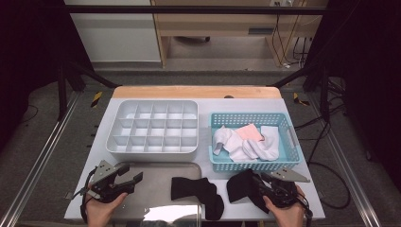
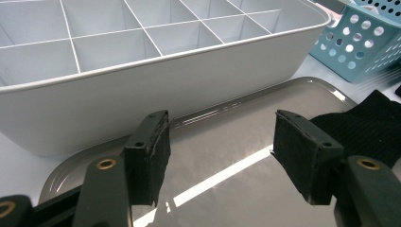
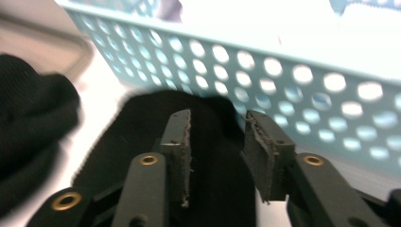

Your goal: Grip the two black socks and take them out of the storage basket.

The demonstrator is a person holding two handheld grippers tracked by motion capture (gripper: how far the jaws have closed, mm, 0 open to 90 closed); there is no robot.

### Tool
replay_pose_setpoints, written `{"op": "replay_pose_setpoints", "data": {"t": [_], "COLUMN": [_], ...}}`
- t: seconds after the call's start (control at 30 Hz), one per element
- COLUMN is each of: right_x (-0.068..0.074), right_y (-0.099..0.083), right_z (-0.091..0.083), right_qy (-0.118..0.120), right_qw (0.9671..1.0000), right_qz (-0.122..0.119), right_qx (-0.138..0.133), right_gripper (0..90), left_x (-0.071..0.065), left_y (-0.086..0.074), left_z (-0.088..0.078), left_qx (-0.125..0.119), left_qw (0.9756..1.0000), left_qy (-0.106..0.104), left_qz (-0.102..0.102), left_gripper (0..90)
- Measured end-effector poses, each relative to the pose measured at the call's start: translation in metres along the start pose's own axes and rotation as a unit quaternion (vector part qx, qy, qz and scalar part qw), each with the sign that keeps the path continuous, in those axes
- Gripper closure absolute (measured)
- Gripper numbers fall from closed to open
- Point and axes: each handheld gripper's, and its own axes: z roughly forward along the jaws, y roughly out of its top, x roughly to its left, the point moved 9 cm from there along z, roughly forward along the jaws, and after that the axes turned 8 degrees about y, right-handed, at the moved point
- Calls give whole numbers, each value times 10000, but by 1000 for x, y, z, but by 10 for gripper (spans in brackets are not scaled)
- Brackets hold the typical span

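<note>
Two grippers at the table's near edge in the high view, left gripper (image 1: 126, 176) over the bare tray (image 1: 156, 189), right gripper (image 1: 255, 182) on a black sock (image 1: 241, 187) at 6 o'clock of the blue basket (image 1: 250, 164), second sock (image 1: 198, 191) lying between; left gripper view, jaws apart on nothing, divider box (image 2: 142, 90) wall close at 12; right gripper view, jaws parted over the sock (image 3: 213, 142), not pressing it, basket wall (image 3: 283, 80) just beyond.

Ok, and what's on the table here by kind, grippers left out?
Black socks: 2, one on the metal tray, one at the right gripper
White divided plastic organiser: 1
Blue perforated plastic basket holding white and pink laundry: 1
Flat grey metal tray: 1
Total: 5
</note>
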Motion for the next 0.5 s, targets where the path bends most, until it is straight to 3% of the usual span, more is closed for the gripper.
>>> {"op": "replay_pose_setpoints", "data": {"t": [0.13, 0.2, 0.5], "right_x": [12, 25, 71], "right_y": [13, 19, 30], "right_z": [1, 1, 15], "right_qy": [104, 297, 868], "right_qw": [9994, 9983, 9936], "right_qz": [-204, -328, -633], "right_qx": [-275, -391, -355], "right_gripper": [554, 550, 559], "left_x": [2, 2, 2], "left_y": [1, 2, 5], "left_z": [0, -1, -2], "left_qx": [-40, -54, -140], "left_qw": [10000, 10000, 9998], "left_qy": [5, 5, -37], "left_qz": [-42, -40, -127], "left_gripper": [356, 355, 356]}}
